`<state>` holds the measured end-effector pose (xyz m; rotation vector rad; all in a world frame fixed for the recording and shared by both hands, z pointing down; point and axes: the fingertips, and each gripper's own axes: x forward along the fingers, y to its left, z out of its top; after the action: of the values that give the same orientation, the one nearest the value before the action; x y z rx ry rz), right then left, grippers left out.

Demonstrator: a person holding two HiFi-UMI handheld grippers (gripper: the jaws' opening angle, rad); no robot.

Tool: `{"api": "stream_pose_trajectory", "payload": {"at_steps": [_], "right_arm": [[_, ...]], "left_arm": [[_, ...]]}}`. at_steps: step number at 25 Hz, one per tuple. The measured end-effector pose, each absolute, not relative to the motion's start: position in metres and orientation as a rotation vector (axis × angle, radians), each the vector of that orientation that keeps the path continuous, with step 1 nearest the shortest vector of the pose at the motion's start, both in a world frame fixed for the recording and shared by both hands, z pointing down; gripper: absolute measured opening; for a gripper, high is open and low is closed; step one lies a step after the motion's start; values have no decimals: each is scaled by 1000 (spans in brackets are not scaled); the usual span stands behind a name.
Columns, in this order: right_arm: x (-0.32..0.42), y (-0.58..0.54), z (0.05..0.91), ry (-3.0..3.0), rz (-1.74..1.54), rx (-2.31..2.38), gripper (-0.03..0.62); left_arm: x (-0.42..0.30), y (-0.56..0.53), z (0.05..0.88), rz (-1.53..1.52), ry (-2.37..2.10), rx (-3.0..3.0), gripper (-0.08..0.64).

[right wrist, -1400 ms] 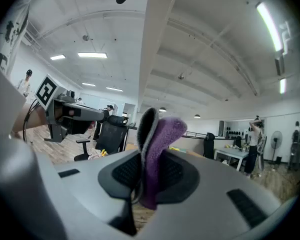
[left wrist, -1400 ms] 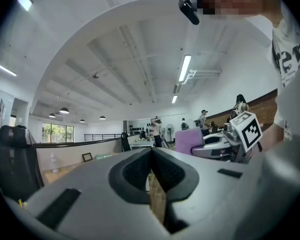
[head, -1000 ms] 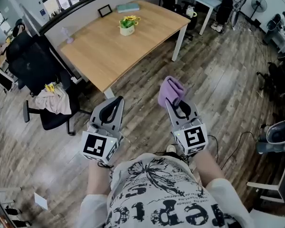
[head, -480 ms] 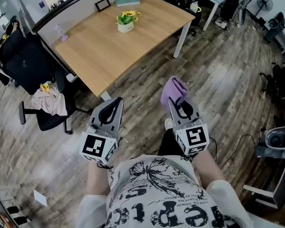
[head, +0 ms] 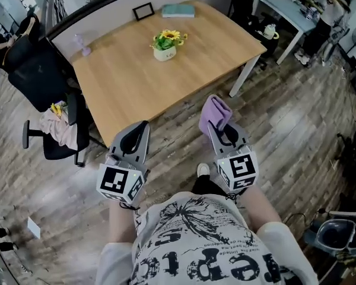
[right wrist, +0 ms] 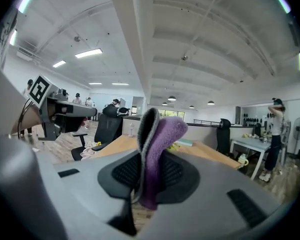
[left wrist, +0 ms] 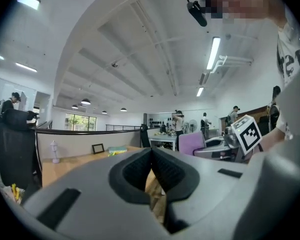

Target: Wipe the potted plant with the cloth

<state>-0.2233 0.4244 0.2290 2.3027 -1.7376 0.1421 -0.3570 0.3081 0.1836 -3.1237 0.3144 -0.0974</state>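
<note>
A small potted plant (head: 166,44) with yellow flowers in a white pot stands near the middle of the wooden table (head: 130,82). My right gripper (head: 217,125) is shut on a folded purple cloth (head: 213,113), which sticks up between its jaws (right wrist: 157,149). It hovers above the floor just short of the table's near edge. My left gripper (head: 141,127) is shut with nothing in it, its tips close to the table's near edge. In the left gripper view the jaws meet and the cloth (left wrist: 191,143) shows at the right.
A black office chair (head: 44,76) with clothes on its seat stands left of the table. On the table's far side lie a picture frame (head: 143,10), a teal book (head: 178,10) and a small pale object (head: 83,45). Another desk (head: 285,10) stands at the back right.
Both grippers and the view have advanced toward the table, which now lies closer and more centred. The plant sits nearer the view's middle. The cloth stays gripped.
</note>
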Motion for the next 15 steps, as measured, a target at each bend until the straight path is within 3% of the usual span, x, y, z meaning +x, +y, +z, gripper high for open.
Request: {"api": "stream_pose_trajectory", "payload": {"at_steps": [8,15], "right_arm": [[-84,372,231,-1891,177,2128,72],[-31,322,248,-1985,232,2021,72]], "left_arm": [[-236,283,180,-106,559,-3117,3],[-204,248,201,-199,771,-3117,3]]}}
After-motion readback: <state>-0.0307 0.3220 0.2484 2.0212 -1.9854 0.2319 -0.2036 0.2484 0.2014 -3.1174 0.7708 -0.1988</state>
